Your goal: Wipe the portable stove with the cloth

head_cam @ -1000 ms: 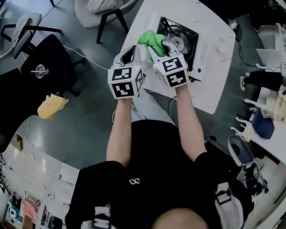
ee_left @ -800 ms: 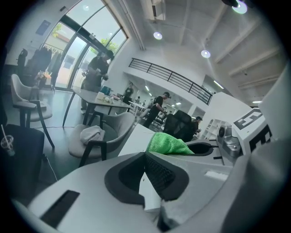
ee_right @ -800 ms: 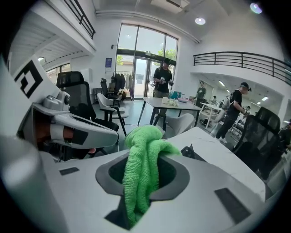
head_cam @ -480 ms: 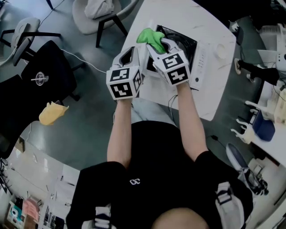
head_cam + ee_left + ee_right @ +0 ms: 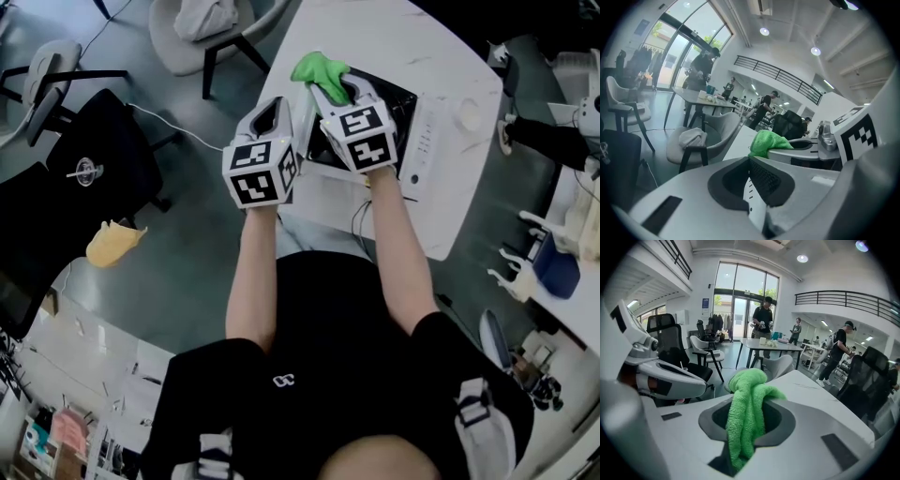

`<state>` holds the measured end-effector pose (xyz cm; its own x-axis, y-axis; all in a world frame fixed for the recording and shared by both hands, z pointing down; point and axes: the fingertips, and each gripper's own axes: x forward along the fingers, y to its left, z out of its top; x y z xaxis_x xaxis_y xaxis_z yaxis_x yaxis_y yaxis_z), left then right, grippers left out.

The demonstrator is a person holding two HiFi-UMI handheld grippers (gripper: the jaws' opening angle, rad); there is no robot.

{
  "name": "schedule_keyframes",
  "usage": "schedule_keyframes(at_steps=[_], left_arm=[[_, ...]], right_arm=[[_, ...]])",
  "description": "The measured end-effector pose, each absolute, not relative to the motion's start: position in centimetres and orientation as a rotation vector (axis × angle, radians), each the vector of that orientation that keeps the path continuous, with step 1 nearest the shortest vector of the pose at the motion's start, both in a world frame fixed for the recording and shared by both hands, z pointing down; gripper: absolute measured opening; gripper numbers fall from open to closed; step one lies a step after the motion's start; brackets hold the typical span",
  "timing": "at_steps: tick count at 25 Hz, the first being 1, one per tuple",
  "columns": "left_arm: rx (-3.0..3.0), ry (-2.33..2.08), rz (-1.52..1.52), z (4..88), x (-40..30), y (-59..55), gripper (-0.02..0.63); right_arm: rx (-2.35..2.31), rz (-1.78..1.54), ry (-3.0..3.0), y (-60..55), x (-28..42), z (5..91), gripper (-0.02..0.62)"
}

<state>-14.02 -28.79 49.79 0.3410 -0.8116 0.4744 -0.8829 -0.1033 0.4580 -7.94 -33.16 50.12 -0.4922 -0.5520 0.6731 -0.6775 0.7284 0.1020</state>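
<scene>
**Office tabletop: one side braces, the other wipes**

White table (image 5: pixel 441 47) carries the portable stove (image 5: pixel 427 127). At the stove's left edge, the left gripper (image 5: pixel 277 117) is clamped on a thin white slotted rim, apparently the stove's own, likely to steady it. Over the stove's far-left corner hangs the cloth (image 5: pixel 319 68), pinched in the right gripper (image 5: pixel 343 94) for wiping.

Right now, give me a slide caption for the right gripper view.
Right gripper's jaws shut on the green cloth, the white table beyond.
</scene>
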Motion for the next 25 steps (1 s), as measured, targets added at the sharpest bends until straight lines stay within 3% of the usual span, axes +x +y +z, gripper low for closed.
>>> schedule_keyframes(at_steps=[9, 25], left_arm=[[1.925, -1.476, 0.137, 49.9, -13.0, -31.7, -0.003], [2.033, -1.389, 0.222, 49.5, -7.5, -34.3, -0.003]], right_arm=[[1.089, 0.171, -2.262, -38.1, -5.8, 47.8, 0.072], [1.102, 0.21, -2.082, -38.1, 1.1, 51.1, 0.072]])
